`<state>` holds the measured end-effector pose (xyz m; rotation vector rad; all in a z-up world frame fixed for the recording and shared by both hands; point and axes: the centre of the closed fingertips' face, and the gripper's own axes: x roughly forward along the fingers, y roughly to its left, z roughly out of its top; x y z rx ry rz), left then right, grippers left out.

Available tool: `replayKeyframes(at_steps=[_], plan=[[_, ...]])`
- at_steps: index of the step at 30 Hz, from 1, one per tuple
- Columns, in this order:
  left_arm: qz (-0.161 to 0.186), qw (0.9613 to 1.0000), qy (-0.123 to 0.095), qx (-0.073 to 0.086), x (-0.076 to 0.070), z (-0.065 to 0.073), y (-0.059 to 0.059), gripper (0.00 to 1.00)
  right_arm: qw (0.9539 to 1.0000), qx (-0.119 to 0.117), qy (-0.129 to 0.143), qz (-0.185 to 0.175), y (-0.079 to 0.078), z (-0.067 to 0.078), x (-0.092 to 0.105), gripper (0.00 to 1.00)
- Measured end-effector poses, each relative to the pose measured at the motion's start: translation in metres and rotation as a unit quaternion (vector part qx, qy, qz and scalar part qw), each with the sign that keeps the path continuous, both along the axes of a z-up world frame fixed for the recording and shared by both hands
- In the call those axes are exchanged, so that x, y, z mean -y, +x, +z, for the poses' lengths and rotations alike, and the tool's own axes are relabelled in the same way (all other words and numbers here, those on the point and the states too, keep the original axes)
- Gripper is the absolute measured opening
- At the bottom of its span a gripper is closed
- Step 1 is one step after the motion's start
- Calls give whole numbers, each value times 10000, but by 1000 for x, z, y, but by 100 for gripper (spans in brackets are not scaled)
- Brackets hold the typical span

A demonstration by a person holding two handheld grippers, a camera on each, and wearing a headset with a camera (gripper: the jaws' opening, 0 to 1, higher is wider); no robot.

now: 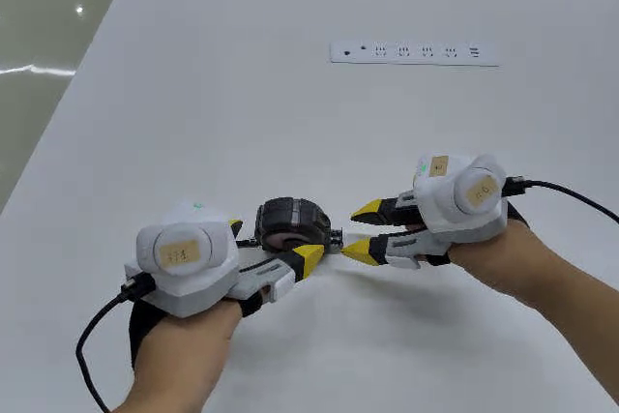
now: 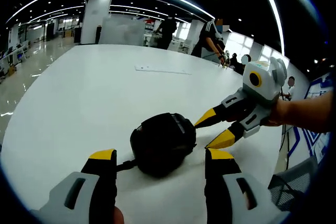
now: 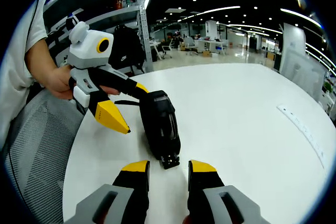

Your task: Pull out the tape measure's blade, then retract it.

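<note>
A black tape measure (image 1: 292,224) lies on the white table (image 1: 242,103) between my two grippers. My left gripper (image 1: 273,242) stands open, its yellow-tipped jaws straddling the case (image 2: 163,142) from the near side, with a gap at one jaw. My right gripper (image 1: 360,230) comes in from the right, also open. Its jaws flank the small blade tab (image 3: 169,161) at the end of the case (image 3: 160,124) without closing on it. The blade is inside the case. The left gripper's own midpoint sits at the case's near edge (image 2: 161,156); the right gripper (image 3: 169,167) sits just short of the tab.
A white power strip (image 1: 414,52) lies flat farther back on the table. Cables trail from both grippers toward me. The table's left edge (image 1: 68,94) borders a shiny floor. People and office shelving stand far behind the table.
</note>
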<state>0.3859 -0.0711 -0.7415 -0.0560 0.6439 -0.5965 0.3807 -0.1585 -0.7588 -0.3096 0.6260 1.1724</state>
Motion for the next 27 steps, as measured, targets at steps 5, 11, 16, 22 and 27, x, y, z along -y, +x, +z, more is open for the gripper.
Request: replayKeyframes(at_steps=[5,11,16,22,27], plan=[[-200,9998,60,56,-13,2,-7,64,9995,12,88,-297,-3,7,9,31],[-426,9990,75,118,-24,5,-17,66,9984,-53,189,-527,-13,12,16,38],[-521,9985,76,131,-36,4,-24,68,9974,-69,207,-687,-20,15,25,47],[-676,9976,-4,161,-47,8,-32,72,9960,-65,212,-868,-26,18,38,56],[-723,9973,-21,148,-56,11,-38,74,9946,-32,243,-1004,-34,23,47,60]])
